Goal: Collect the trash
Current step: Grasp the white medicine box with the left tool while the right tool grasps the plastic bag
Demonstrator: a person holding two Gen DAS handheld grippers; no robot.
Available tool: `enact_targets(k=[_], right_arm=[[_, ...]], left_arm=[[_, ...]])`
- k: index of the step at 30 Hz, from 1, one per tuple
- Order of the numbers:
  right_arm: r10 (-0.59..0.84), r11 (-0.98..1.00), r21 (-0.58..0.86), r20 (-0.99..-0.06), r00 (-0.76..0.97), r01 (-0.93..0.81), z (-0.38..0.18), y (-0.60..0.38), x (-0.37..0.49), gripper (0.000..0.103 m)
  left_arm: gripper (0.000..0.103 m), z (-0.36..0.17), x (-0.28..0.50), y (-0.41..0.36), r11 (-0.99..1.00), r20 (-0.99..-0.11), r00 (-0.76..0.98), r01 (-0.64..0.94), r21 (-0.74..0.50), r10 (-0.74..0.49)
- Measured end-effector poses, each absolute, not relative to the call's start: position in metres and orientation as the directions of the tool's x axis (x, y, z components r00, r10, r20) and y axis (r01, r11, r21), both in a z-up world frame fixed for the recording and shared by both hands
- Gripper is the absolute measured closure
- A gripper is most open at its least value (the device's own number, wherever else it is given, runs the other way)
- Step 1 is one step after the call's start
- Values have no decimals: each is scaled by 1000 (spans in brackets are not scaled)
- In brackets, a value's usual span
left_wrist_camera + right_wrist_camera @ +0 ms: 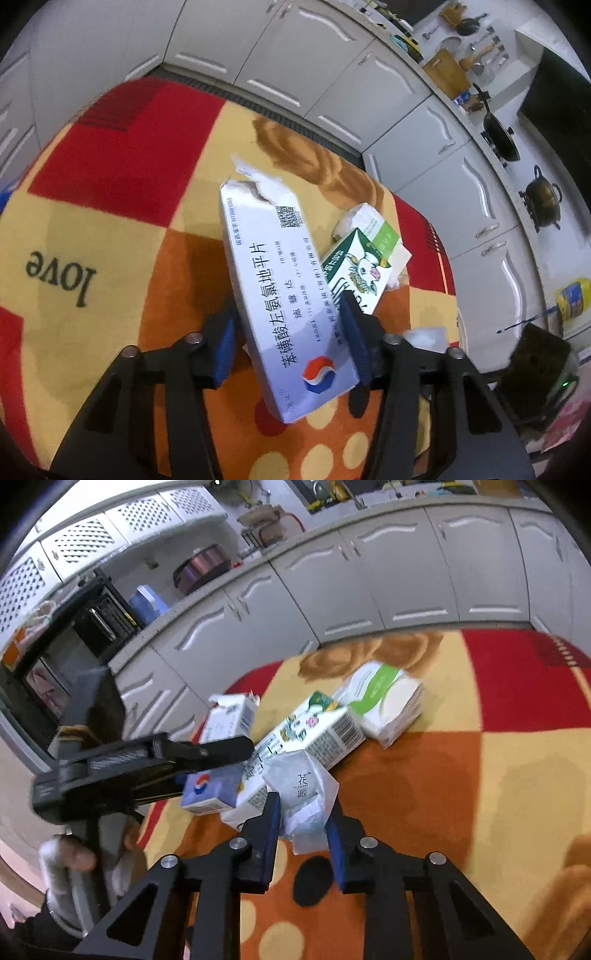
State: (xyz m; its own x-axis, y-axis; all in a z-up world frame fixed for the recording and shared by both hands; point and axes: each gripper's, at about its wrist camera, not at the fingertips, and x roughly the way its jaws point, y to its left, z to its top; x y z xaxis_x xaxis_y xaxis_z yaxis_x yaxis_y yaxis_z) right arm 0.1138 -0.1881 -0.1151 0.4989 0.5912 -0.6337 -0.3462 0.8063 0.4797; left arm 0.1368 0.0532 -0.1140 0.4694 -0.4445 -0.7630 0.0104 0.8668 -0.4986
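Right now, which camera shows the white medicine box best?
The left wrist view: the medicine box fills the centre, printed face and torn end clear, between the left tool's pads. The right wrist view shows only its logo end, behind that tool.

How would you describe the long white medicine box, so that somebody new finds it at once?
Look at the colourful checked rug before the white cabinets. A small heap of packaging lies there, and the medicine box is lifted above it, clamped in the left claw. Unlike the green-and-white carton beside it, it has a torn end and a red-and-blue round logo.
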Motion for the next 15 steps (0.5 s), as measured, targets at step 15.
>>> enact_targets(k=[15], right_arm=[[505, 855, 452, -617, 603, -254, -89, -272, 58, 80]], left_arm=[[76, -79, 110, 13, 888, -742, 501, 144, -436, -446]])
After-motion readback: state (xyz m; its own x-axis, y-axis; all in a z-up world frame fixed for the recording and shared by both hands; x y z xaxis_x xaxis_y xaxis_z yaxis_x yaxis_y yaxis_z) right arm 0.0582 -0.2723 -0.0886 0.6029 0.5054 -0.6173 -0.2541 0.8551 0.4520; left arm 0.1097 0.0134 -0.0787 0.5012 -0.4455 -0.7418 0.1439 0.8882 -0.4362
